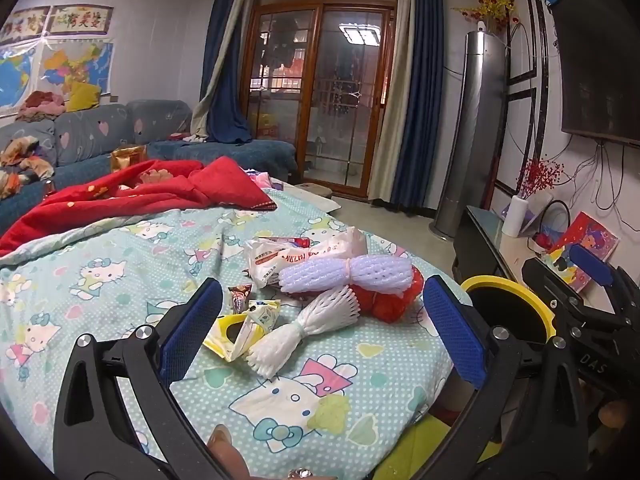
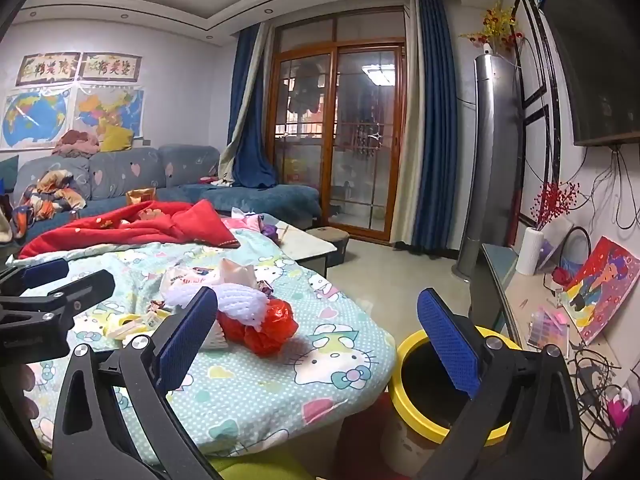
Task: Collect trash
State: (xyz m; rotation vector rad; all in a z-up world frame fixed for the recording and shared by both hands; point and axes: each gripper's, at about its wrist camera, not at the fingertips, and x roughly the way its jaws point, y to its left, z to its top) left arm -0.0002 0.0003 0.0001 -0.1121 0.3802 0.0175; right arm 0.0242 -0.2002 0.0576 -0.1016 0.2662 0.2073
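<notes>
Trash lies in a pile on the Hello Kitty bedspread [image 1: 120, 248]: a white foam fruit net [image 1: 304, 320], a lilac foam net [image 1: 348, 274], a red plastic bag [image 1: 396, 300], a white snack bag [image 1: 304, 254], a yellow-white wrapper [image 1: 244, 324] and a small brown wrapper [image 1: 239, 296]. A yellow-rimmed bin [image 1: 512, 312] stands off the bed's right edge. My left gripper [image 1: 320, 328] is open and empty, just short of the white net. My right gripper [image 2: 316, 340] is open and empty, between the red bag [image 2: 272, 326] and the bin [image 2: 436, 388].
A red blanket [image 1: 132, 196] is bunched at the bed's far side, a blue sofa [image 1: 120, 132] behind it. A TV stand [image 2: 532, 304] with a vase and a picture runs along the right wall. A low table [image 2: 308, 246] stands past the bed.
</notes>
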